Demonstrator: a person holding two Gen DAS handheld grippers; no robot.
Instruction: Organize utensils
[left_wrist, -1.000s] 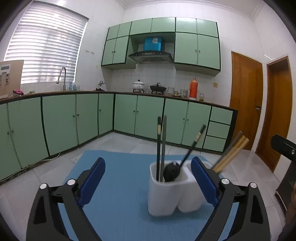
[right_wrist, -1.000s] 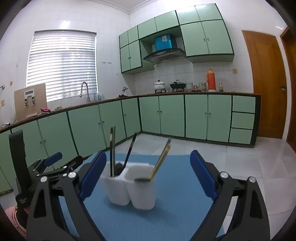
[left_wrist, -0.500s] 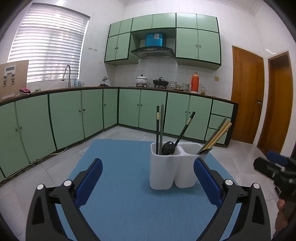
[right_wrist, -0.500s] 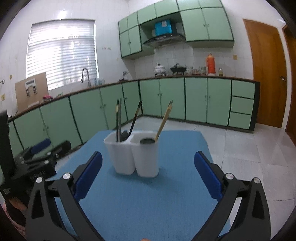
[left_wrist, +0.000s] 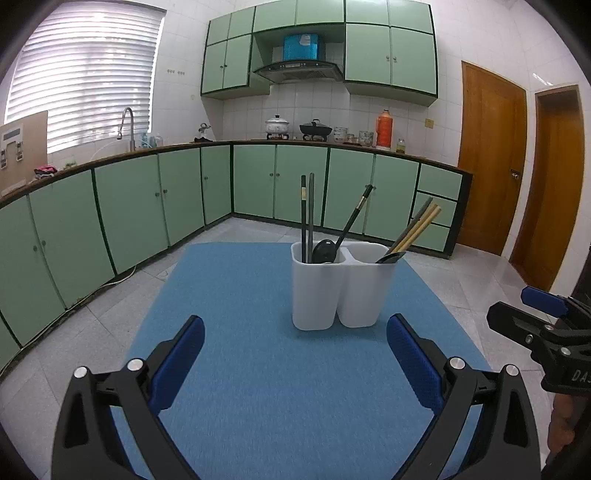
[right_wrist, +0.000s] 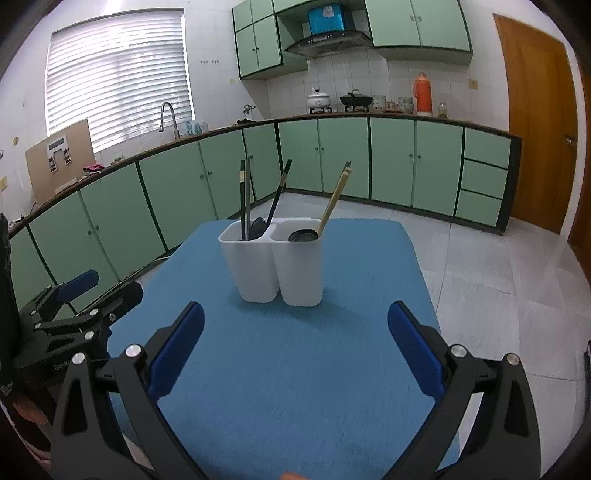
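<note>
Seemingly it's all but finished: dark chopsticks (left_wrist: 307, 218) and ladle (left_wrist: 343, 230) fill one side of the white holder (left_wrist: 341, 291) on the blue mat (left_wrist: 258, 369), bamboo pair (left_wrist: 419, 229) the other, while left gripper (left_wrist: 295, 365) and right gripper (right_wrist: 295, 354) hover wide open, empty.

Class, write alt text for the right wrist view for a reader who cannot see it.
A white two-compartment utensil holder stands on a blue mat, holding dark chopsticks, black spoons and wooden chopsticks. The right claw is open and empty in front.
</note>
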